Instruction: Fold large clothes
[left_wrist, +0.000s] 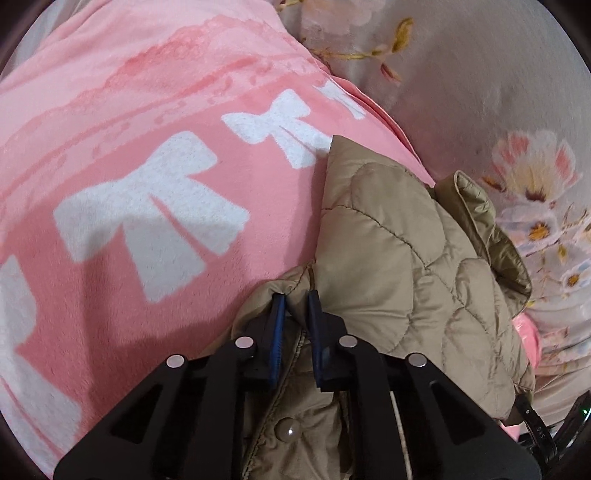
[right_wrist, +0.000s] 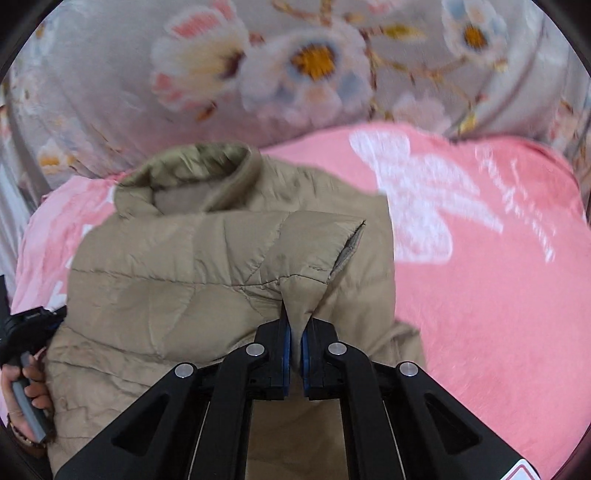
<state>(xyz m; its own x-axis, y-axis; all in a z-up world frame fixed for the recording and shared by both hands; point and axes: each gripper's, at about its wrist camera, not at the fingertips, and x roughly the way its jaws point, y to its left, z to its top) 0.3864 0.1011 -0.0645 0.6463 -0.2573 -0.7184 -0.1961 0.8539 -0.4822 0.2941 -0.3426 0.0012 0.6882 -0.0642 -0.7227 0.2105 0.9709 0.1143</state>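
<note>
A beige quilted jacket (left_wrist: 388, 240) lies crumpled on a pink blanket with white bows (left_wrist: 147, 166). My left gripper (left_wrist: 295, 297) is at the jacket's left edge, shut on a fold of fabric near a snap button (left_wrist: 289, 430). In the right wrist view the jacket (right_wrist: 184, 277) lies spread with its collar (right_wrist: 192, 166) at the far side. My right gripper (right_wrist: 297, 321) is shut on a pinched ridge of the jacket's fabric beside a sleeve opening (right_wrist: 349, 247). A hand (right_wrist: 26, 387) holds the other gripper's handle at the jacket's left edge.
The pink blanket (right_wrist: 480, 295) covers the surface around the jacket. Grey floral bedding (right_wrist: 110, 92) rises behind it, and the same floral bedding (left_wrist: 480, 92) borders the blanket on the right in the left wrist view.
</note>
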